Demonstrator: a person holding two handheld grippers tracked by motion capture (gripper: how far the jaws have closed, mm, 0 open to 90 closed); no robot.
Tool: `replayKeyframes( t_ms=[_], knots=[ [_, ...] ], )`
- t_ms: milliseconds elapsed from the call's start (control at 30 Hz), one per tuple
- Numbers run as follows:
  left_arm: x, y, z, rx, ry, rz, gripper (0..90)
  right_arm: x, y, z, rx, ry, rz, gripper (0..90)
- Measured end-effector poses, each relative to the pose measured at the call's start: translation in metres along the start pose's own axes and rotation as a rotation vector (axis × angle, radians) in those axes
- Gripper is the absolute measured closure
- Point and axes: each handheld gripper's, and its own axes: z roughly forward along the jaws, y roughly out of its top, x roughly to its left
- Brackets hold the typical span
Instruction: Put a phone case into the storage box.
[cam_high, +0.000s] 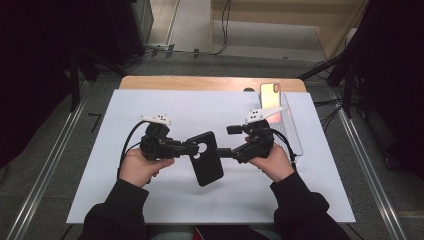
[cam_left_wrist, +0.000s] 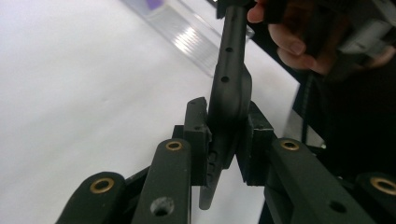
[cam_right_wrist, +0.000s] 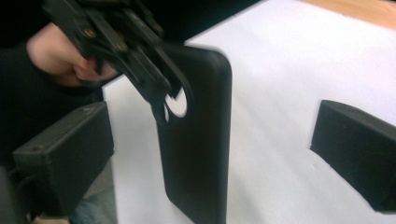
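We hold a black phone case (cam_high: 207, 158) above the white sheet (cam_high: 150, 200) that covers the table, and it hangs between our two hands. The left claw (cam_high: 192, 148) is clenched on the upper corner of the case, beside the round camera hole; in the left gripper view its pads (cam_left_wrist: 198, 133) press on both faces of the thin edge of the case (cam_left_wrist: 229, 102). The right claw (cam_high: 225, 151) is released: in the right gripper view its two jaws stand wide apart on either side of the case (cam_right_wrist: 196, 140) and do not touch it. We judge that this is a handover step, and the case now rests with the left claw alone. The next move, we think, calls for a steady left hand, because the grip is only on one corner and the case may swing. The case is matte black, flat and thin, with rounded corners, and it looks a little flexible. Farther on the table, near the right back edge, lies a phone (cam_high: 270, 97) with an orange-pink shine on a clear tray (cam_high: 295, 132).
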Motion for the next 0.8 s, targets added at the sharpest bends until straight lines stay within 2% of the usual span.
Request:
replayKeyframes(
  t_ms=[67, 167, 267, 367, 467, 533, 700, 800],
  knots=[
    [0.001, 0.000, -0.001, -0.003, 0.015, -0.029, 76.2, 0.000, -0.003, 0.004, 0.007, -0.014, 0.004, 0.0],
    [0.002, 0.000, -0.003, -0.035, 0.033, -0.067, 76.1, 0.001, -0.006, 0.008, 0.015, -0.035, 0.022, 0.0],
    [0.000, 0.002, -0.004, -0.046, 0.079, -0.089, 76.1, 0.005, -0.007, 0.013, 0.028, -0.064, 0.036, 0.0],
    [-0.001, 0.002, -0.005, -0.055, 0.103, -0.123, 76.1, 0.010, -0.008, 0.016, 0.016, -0.090, 0.038, 0.0],
    [-0.004, 0.003, -0.006, -0.064, 0.144, -0.114, 76.1, 0.016, -0.009, 0.022, 0.018, -0.163, 0.018, 0.0],
    [-0.006, 0.003, -0.006, -0.070, 0.168, -0.114, 76.1, 0.020, -0.009, 0.026, 0.015, -0.195, 0.017, 0.0],
    [-0.011, 0.005, -0.003, -0.060, 0.197, -0.135, 76.2, 0.027, -0.013, 0.036, 0.006, -0.224, 0.017, 0.0],
    [-0.014, 0.005, -0.002, -0.062, 0.203, -0.143, 76.2, 0.032, -0.015, 0.043, 0.010, -0.272, -0.001, 0.0]
  ],
)
